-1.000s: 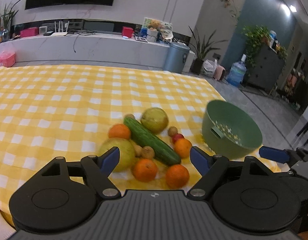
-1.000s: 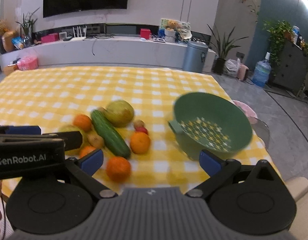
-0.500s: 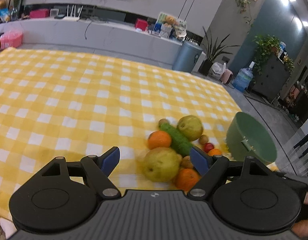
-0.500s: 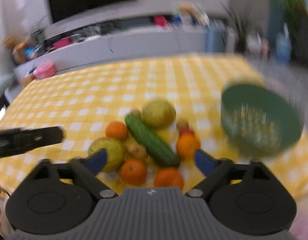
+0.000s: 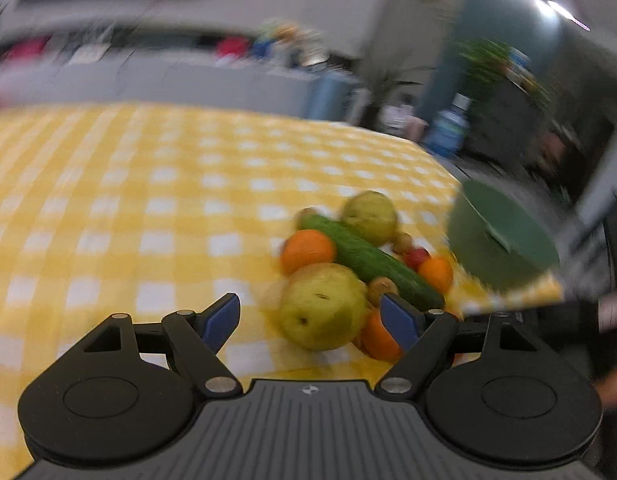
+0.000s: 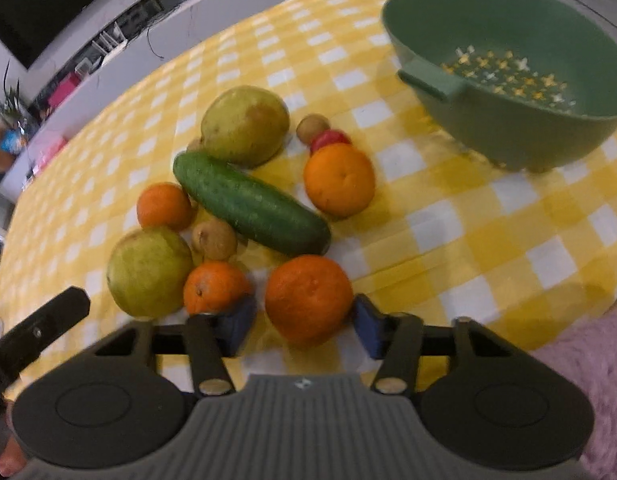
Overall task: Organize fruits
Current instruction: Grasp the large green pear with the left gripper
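Right wrist view showed the nearest orange (image 6: pixel 308 298) on the yellow checked cloth (image 6: pixel 468 232), sitting between the blue pads of the right gripper (image 6: pixel 304 326), whose jaws had just been closing around it, though a sliver of gap remained on the left pad's side, so no firm grip could be claimed. Around it lay a cucumber (image 6: pixel 250 204), two pears, more oranges and small fruits, with the empty green colander (image 6: pixel 508 80) well apart at upper right. The pick-up step was in hand, and the next move probably called for pinching the orange and carrying it to the colander, while the left gripper (image 5: pixel 312 318) hung wide open just before a pear (image 5: pixel 322 306).
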Available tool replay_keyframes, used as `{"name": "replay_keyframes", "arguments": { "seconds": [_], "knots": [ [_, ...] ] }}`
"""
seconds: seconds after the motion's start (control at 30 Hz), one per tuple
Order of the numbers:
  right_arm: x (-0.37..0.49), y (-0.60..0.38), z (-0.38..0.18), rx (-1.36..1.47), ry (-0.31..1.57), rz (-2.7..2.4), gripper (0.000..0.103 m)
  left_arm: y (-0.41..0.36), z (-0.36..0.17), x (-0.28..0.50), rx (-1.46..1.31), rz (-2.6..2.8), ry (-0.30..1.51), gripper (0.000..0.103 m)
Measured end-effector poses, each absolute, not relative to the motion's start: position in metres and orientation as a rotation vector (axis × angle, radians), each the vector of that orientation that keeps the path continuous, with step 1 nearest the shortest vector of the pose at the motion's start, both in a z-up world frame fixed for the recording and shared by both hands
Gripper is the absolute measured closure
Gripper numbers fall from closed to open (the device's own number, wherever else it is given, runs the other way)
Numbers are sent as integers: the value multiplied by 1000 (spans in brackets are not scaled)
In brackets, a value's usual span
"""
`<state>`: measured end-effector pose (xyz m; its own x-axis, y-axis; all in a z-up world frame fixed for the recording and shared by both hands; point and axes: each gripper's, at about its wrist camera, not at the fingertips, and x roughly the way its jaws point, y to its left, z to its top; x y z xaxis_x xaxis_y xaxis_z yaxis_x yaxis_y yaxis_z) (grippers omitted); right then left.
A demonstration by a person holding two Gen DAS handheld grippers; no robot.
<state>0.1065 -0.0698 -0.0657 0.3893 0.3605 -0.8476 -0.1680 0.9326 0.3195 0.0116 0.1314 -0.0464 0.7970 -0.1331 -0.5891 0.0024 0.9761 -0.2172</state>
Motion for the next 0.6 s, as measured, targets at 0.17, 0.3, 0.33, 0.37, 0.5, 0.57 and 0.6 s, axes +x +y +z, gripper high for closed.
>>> {"name": "replay_keyframes", "arguments": {
  "seconds": [0.17,0.3,0.33,0.37,0.5,0.57,0.6],
  "knots": [
    [103,-71,-66,186,1098,352,59,107,-62,13,-100,-102,608,9],
    [102,-77,-63,232,1080,364,59,101,-75,22,-124,-92,637,9],
    [103,-78,-63,237,1078,372,59,99,-77,23,-121,-82,634,9],
    [102,-78,-63,244,1079,380,59,98,-78,23,-113,-73,626,8],
    [103,-81,-63,279,1071,402,59,97,-79,20,-95,-73,572,7],
    [104,-83,-63,304,1071,409,59,99,-80,22,-101,-66,558,7],
    [104,-85,-63,315,1072,415,59,101,-80,23,-114,-63,552,7]
  ]
}}
